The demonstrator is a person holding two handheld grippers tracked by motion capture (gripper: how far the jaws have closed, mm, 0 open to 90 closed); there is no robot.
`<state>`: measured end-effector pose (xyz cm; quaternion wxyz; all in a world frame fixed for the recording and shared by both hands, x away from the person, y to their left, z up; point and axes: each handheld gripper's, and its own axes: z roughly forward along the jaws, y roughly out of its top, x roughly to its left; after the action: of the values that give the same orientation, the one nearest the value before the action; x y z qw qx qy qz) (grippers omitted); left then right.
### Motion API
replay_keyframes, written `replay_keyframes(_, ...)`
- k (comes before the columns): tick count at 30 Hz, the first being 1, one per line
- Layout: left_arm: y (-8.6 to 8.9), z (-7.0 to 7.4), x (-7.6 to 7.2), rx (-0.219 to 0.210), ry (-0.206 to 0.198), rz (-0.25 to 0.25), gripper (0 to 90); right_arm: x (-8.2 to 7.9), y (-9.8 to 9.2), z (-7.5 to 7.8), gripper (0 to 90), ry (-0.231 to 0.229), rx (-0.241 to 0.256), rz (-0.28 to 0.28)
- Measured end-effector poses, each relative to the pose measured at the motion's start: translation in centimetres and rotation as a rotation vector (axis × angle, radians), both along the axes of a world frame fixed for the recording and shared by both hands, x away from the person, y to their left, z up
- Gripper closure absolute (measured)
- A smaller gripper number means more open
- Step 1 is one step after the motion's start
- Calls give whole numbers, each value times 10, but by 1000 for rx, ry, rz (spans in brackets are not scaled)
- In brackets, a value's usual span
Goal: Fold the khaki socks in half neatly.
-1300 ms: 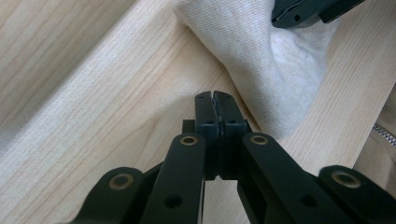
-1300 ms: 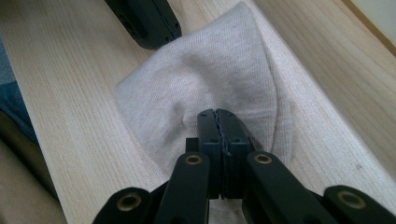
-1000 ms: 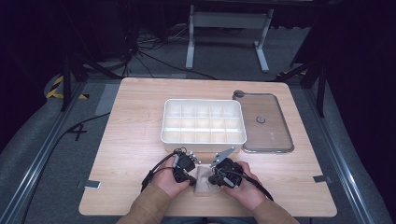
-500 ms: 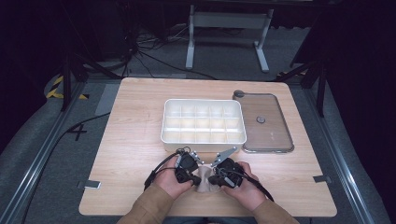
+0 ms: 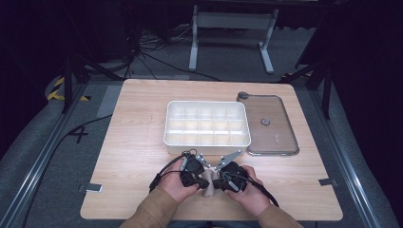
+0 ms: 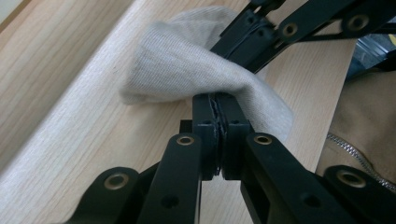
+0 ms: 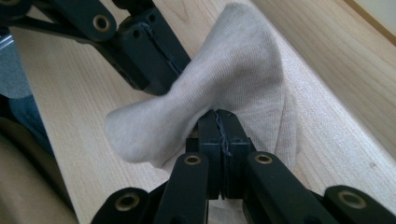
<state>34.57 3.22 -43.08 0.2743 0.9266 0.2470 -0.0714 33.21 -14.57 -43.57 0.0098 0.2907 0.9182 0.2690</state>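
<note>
A small beige sock [image 5: 207,188] is bunched near the table's front edge, between the two hands. My left gripper [image 6: 217,100] is shut on one fold of the sock [image 6: 187,65], and the other gripper's black jaws pinch it farther along. My right gripper [image 7: 218,116] is shut on the sock [image 7: 233,74] too, with the left gripper's jaws clamped on it at the upper left. In the high view the left gripper [image 5: 202,179] and right gripper [image 5: 215,181] sit almost touching, jaws pointing toward each other.
A white compartment tray [image 5: 207,141] stands at the table's middle, just beyond the grippers. Its clear lid [image 5: 271,126] lies flat to the right of it. Bare wood stretches left of the tray, and the table's front edge is close under the hands.
Both grippers have stayed shut on the sock. The hands have shifted only slightly between the earlier frames and now.
</note>
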Motion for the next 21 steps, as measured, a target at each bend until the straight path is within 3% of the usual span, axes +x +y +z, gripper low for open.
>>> replay_keyframes(5, 2, 1, 2, 13, 5, 4, 866, 0, -6, 9, 893, -1, -7, 5)
replay_keyframes(7, 2, 0, 2, -2, 4, 7, 860, 1, -12, 14, 882, 18, -3, 8)
replay_keyframes(10, 2, 1, 2, 3, 6, 11, 861, 3, -20, 20, 882, 19, 4, -7)
replay_keyframes(12, 2, 1, 2, 3, 4, 6, 864, 6, -31, 25, 884, 10, -20, -33)
replay_keyframes(15, 1, 1, 2, 6, 10, 7, 864, 10, -42, 22, 885, 4, -88, -69)
replay_keyframes(17, 1, 1, 2, 4, 2, -1, 861, 12, -45, 17, 886, 52, -81, -61)
replay_keyframes(21, 0, 2, 2, 2, -1, -1, 858, 11, -39, 13, 891, 65, -89, -37)
